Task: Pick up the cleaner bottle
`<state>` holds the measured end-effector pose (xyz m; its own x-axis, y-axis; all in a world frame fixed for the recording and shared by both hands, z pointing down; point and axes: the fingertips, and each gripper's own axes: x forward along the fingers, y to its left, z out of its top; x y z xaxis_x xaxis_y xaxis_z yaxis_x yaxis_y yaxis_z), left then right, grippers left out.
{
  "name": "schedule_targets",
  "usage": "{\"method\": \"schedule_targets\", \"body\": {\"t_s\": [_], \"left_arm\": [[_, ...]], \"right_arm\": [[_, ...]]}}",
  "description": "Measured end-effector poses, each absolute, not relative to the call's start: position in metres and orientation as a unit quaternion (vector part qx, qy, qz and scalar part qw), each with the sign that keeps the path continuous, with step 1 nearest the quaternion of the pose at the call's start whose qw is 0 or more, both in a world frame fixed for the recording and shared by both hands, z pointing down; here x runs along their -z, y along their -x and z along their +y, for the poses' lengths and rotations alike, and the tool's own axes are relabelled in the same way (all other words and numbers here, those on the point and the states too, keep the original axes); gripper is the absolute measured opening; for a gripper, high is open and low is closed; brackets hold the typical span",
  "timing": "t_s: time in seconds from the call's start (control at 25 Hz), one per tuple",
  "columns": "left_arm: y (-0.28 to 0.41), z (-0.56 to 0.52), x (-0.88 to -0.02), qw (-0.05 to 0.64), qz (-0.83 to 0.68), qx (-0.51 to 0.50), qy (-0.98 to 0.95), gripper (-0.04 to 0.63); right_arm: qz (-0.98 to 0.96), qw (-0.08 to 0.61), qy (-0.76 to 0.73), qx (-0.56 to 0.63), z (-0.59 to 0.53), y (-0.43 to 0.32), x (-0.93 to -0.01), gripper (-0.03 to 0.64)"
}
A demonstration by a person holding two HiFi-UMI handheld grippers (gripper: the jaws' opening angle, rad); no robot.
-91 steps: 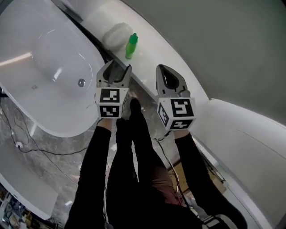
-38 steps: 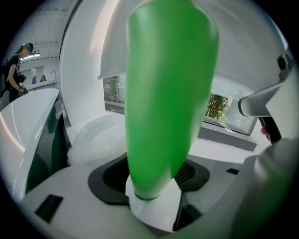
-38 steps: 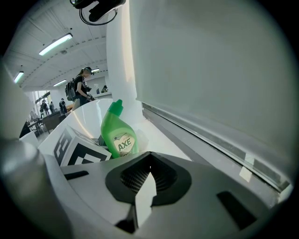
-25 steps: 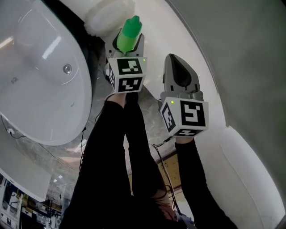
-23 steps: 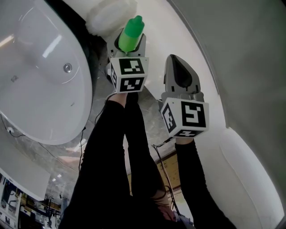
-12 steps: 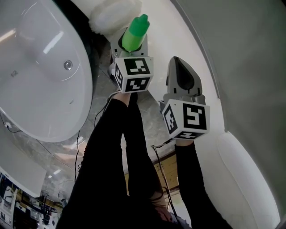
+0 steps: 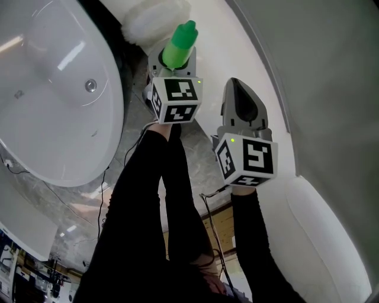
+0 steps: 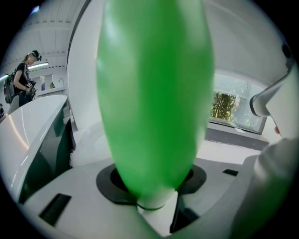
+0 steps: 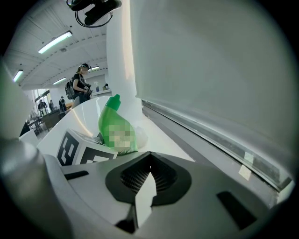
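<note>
The green cleaner bottle stands upright on the white ledge, just in front of a white fluffy pad. My left gripper has the bottle's body between its jaws. The jaws are closing, and both pads touch the bottle. In the left gripper view the bottle fills the middle, its base down in the gripper's throat. My right gripper hovers to the right of the left one, shut and holding nothing. In the right gripper view the bottle shows at the left behind the left marker cube.
A white bathtub lies at the left, with a dark gap between it and the ledge. The white fluffy pad lies behind the bottle. A grey wall rises at the right above a second white tub. People stand far off.
My left gripper came forward from the tub's edge and took the bottle between its jaws. Over the last second both grippers barely moved.
</note>
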<state>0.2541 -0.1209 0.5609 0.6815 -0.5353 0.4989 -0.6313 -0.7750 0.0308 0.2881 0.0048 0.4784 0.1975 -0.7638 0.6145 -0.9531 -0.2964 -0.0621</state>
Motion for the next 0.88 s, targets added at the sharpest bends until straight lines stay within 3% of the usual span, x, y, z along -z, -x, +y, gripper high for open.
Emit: {"method": "schedule_targets", "body": {"t_s": [0.52, 0.88], "left_arm": [[-0.237, -0.13, -0.486, 0.081, -0.32, -0.18, -0.926, 0.199], [-0.187, -0.149, -0.418, 0.068, -0.349, -0.146, -0.923, 0.199]], "right_arm": [[-0.576, 0.169, -0.756, -0.261, -0.006, -0.276, -0.454, 0.002], [-0.605, 0.161, -0.745, -0.231, -0.026, -0.239, -0.412, 0.002]]}}
